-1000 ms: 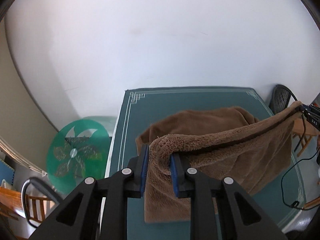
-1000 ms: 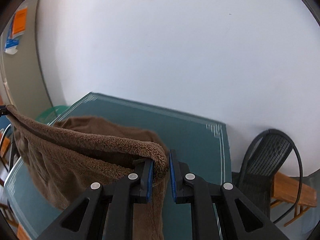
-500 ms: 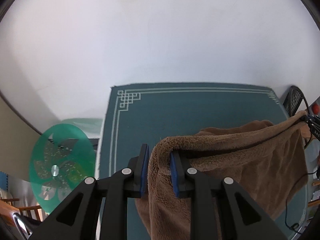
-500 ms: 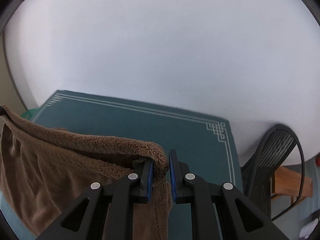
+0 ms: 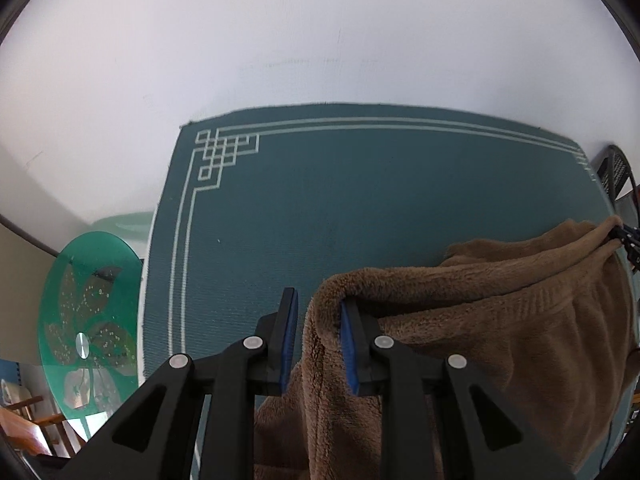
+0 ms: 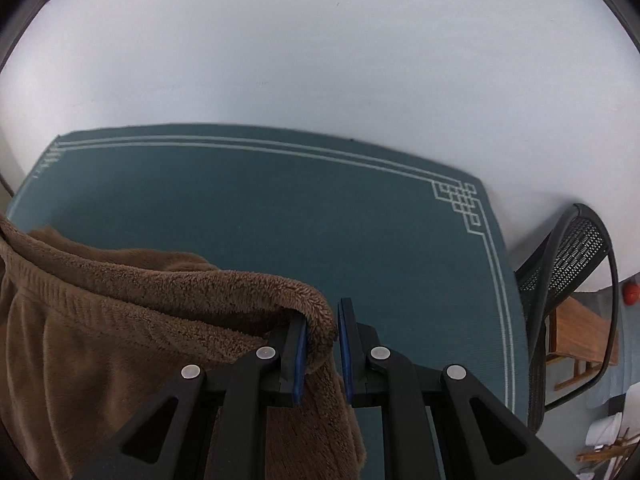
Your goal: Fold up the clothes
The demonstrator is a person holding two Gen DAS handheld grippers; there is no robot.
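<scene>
A brown fleece garment [image 5: 480, 340] with a ribbed waistband hangs stretched between my two grippers above the teal mat [image 5: 360, 208]. In the left wrist view my left gripper [image 5: 318, 320] has its jaws opening. The cloth corner lies draped over the right-hand finger, with a gap showing beside the left pad [image 5: 289, 340]. In the right wrist view my right gripper [image 6: 322, 332] is shut on the other corner of the garment [image 6: 100, 340], which sags to the left and down onto the mat [image 6: 280, 220]. Both grippers point steeply down at the mat.
The mat has a pale border with a knot pattern at its corners and ends at a white wall. A green glass round table [image 5: 88, 320] stands left of it. A black mesh chair [image 6: 568, 280] and a wooden seat [image 6: 580, 336] stand to the right.
Both grippers have come down and forward over the mat, carrying the garment's top edge with them. A gap has appeared between the left gripper's left pad and the cloth.
</scene>
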